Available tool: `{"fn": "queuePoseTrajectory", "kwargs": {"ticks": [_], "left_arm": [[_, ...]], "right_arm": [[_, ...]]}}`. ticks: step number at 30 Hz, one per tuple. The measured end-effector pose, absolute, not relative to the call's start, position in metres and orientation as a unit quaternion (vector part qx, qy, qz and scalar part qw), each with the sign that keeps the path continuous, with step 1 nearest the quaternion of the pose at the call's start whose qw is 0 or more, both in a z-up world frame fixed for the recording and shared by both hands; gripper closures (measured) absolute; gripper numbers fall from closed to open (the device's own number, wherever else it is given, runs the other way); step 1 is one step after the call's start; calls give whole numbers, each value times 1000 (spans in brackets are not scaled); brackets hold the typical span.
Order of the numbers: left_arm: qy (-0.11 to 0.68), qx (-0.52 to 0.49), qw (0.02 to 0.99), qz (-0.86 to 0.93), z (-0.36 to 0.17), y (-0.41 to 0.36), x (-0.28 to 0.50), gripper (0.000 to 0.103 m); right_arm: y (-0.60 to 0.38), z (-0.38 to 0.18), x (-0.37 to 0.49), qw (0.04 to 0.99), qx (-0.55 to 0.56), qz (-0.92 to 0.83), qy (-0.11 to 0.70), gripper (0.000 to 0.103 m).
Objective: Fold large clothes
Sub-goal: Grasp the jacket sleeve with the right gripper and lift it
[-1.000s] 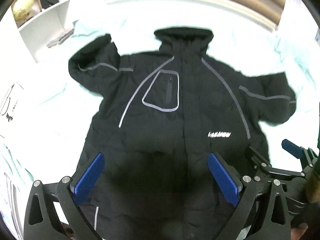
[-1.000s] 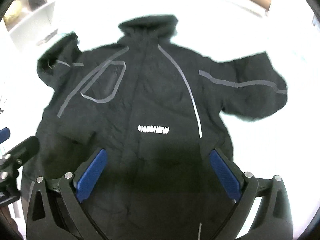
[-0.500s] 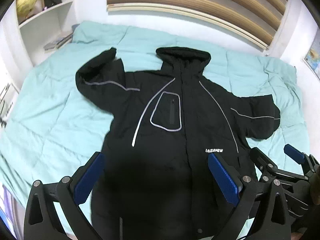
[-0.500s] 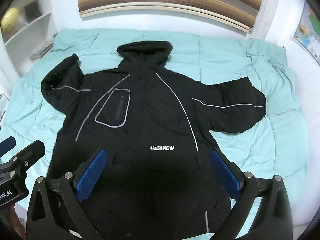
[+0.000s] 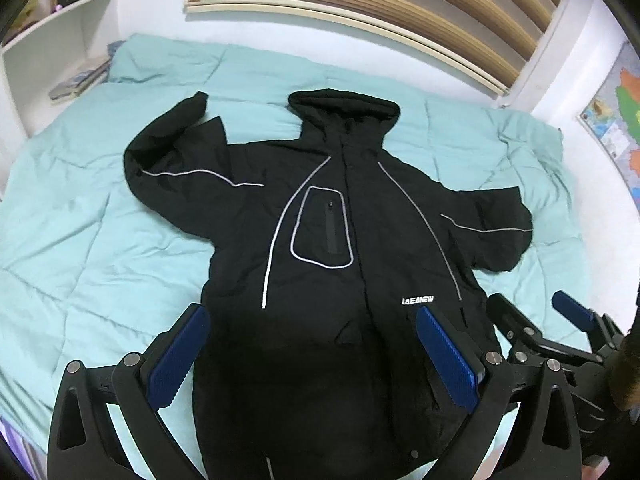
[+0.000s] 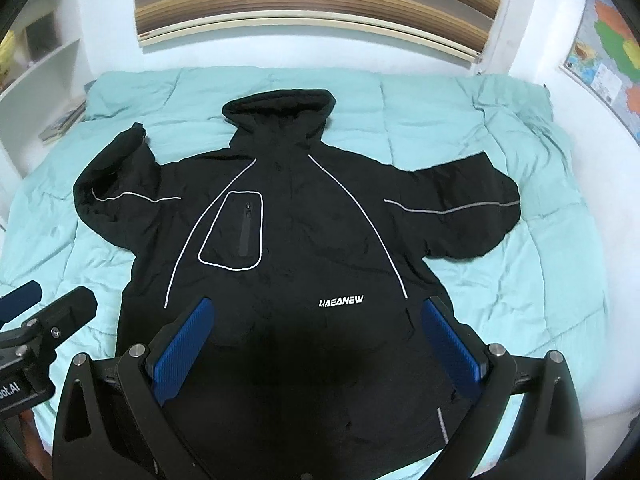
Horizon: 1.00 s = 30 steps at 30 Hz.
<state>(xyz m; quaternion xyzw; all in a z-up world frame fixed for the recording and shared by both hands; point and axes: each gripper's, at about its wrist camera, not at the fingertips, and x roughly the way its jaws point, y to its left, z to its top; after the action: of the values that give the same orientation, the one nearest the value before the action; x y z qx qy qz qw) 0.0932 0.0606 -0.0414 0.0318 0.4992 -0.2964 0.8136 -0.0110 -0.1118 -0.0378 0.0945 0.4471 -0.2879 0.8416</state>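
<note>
We hold both sets of tongs above the near hem of the garment, each spread wide with nothing between its blue ribbed pads. The left tongs (image 5: 312,354) hang over the lower left half of the jacket; the right tongs (image 6: 318,350) hang over the lower right half, just under the white chest lettering (image 6: 341,301). Neither touches the cloth, as far as we can tell. In the left wrist view the right tongs (image 5: 532,312) show at the right edge, also open.

The large black hooded jacket with thin reflective grey piping (image 6: 304,240) lies face up and zipped on the bed, spread flat on a pale teal quilted cover (image 6: 500,280). Its hood (image 6: 280,110) points toward the far wall, both sleeves out to the sides and bent, and a piped chest pocket (image 6: 236,232) sits left of the zip. Beyond the bed are a white shelf unit (image 5: 52,52) on the left and a coloured map (image 6: 604,52) on the right wall.
</note>
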Motion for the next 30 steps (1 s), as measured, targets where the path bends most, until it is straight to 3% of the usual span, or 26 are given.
{"fn": "queuePoseTrajectory", "kwargs": {"ticks": [15,30], "left_arm": [[494,68,798,-338,-53,32,95,0],[440,80,836,-318,-28,-96,73,0]], "right_arm": [[-133,-39,-31,817,123,-352,441,0],[-322,-18,-95,803,171,-392,415,0]]}}
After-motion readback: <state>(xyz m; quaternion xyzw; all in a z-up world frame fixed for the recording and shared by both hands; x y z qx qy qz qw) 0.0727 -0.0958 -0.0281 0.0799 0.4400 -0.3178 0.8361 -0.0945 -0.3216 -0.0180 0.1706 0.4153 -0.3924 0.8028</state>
